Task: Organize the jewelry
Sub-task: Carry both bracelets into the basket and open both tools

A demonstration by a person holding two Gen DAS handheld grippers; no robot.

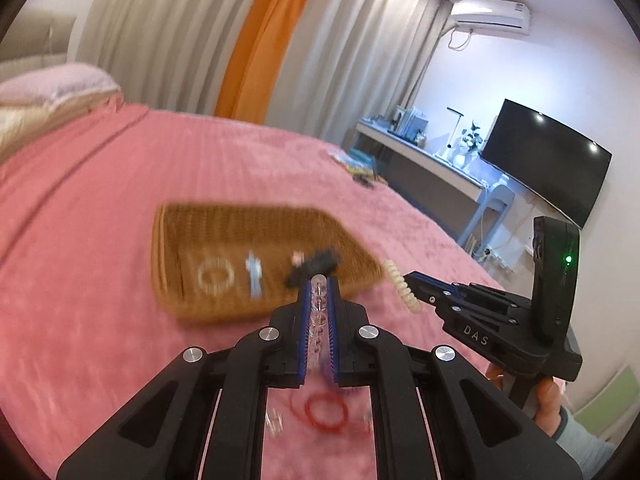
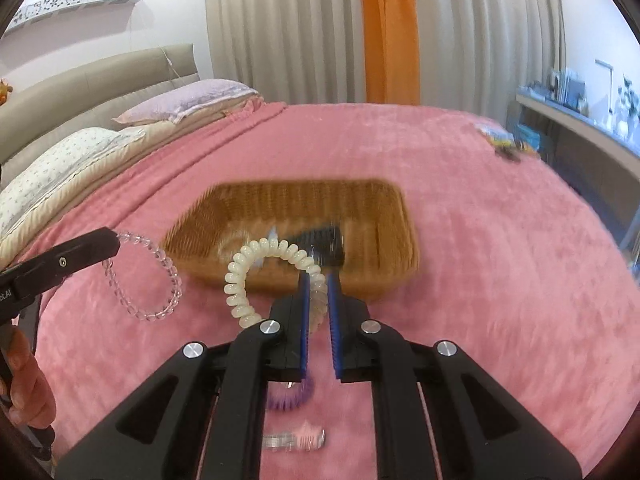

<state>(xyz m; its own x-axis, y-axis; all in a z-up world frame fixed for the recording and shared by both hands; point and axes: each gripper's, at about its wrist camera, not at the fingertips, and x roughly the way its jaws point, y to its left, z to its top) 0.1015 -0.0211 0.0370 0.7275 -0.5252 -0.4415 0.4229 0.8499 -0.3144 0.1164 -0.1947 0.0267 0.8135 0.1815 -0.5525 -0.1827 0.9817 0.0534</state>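
Two grippers over a pink bed, each clamped on a piece of jewelry near a wicker basket

Left wrist view: the left gripper (image 1: 319,280) has its jaws closed on a clear bead bracelet (image 1: 319,308) just short of the wicker basket (image 1: 192,300), which sits blurred on the pink bedspread (image 1: 100,220) and holds a pale ring, a light blue piece and a black hair clip (image 1: 314,266); a red ring (image 1: 325,412) lies on the bedspread under the fingers, and the right gripper (image 1: 410,279) to the right carries a cream spiral hair tie (image 1: 402,286). Right wrist view: the right gripper (image 2: 318,280) pinches the cream spiral hair tie (image 2: 256,264) in front of the wicker basket (image 2: 400,272); the left gripper (image 2: 114,240) at left dangles the clear bead bracelet (image 2: 168,280) above the bedspread (image 2: 500,280); a purple spiral tie (image 2: 290,398) and a pink-and-clear clip (image 2: 296,438) lie below
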